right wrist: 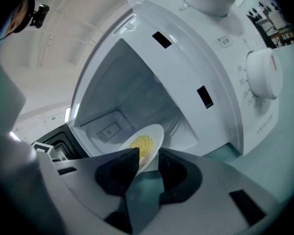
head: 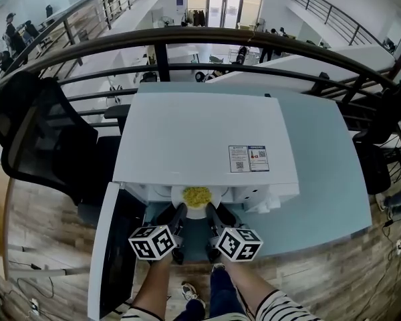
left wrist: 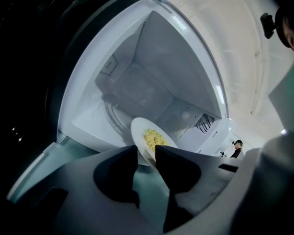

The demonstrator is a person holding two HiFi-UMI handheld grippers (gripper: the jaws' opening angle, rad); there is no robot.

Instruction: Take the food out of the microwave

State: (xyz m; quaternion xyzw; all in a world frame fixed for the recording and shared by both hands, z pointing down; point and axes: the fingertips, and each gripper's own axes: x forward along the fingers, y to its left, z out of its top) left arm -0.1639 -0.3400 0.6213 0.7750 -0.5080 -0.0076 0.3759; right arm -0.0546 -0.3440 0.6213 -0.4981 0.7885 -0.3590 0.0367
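Plate [head: 196,211] level, food [head: 196,195] up, at microwave [head: 207,139] mouth; left tool [head: 181,209], right tool [head: 209,209] pinching rim.

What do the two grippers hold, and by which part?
The plate, by its rim: left gripper on the left edge, right gripper on the right edge.

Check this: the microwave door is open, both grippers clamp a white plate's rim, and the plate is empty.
Not empty: the plate holds a heap of yellow food, plain in the head view. The rest stands: microwave door open, left gripper and right gripper clamped on the plate's rim.
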